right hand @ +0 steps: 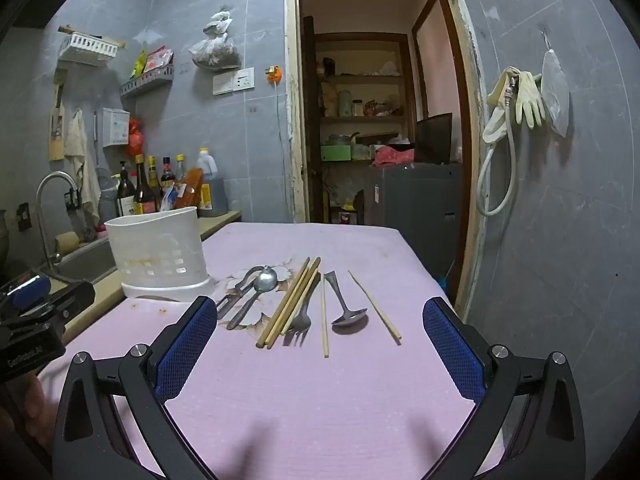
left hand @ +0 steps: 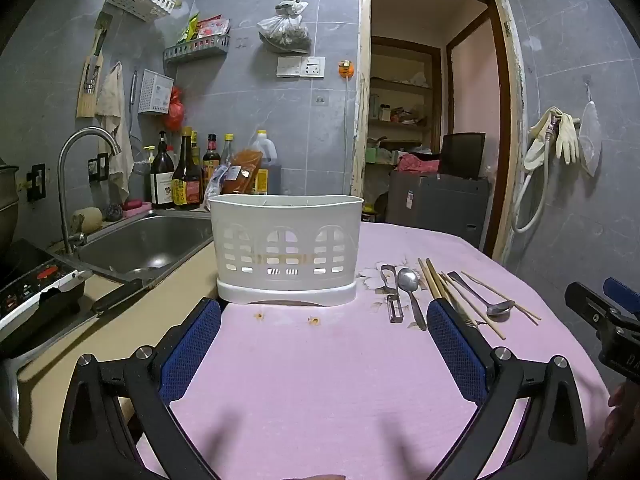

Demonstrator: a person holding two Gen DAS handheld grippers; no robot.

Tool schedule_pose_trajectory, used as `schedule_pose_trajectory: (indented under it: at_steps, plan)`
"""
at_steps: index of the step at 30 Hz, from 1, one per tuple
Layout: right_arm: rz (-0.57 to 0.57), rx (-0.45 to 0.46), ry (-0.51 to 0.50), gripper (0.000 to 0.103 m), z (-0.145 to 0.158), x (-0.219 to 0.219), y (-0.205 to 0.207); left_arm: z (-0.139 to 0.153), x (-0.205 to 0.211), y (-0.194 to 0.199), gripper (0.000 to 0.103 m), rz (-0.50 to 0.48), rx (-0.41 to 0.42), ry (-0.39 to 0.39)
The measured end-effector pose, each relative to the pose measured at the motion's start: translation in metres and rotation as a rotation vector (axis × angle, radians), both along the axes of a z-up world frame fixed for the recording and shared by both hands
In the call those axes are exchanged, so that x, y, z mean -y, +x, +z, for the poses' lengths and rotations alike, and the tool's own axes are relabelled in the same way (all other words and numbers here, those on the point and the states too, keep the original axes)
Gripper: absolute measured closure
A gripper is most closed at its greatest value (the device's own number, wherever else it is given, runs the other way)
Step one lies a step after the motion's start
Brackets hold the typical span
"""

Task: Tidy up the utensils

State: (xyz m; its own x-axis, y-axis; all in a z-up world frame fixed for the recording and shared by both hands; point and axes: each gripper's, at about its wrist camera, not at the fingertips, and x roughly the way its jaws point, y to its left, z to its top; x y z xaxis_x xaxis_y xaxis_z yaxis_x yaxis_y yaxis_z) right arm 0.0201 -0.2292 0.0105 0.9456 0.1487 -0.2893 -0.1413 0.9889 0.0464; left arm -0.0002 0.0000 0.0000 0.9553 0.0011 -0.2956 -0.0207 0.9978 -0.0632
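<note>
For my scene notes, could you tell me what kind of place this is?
Most likely a small home kitchen: a steel sink with a faucet, sauce bottles by the tiled wall, and a white utensil caddy.

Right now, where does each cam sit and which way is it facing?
Left wrist: on the left gripper, jaws open, facing the white utensil caddy on the pink cloth; the right gripper shows at the right edge.
Right wrist: on the right gripper, jaws open, facing the chopsticks, fork and spoons.
Shared: caddy, utensils, cloth, sink, doorway.
</note>
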Motion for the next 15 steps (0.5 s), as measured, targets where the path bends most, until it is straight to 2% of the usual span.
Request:
schedule_pose_trajectory:
  at_steps: [15]
  plan:
    - [0.001, -0.001, -0.007, 0.0, 0.0001, -0.0011, 0.0009, -0.0039, 0.006, 0.0055, 0.002, 0.003, -0.002, -0.002]
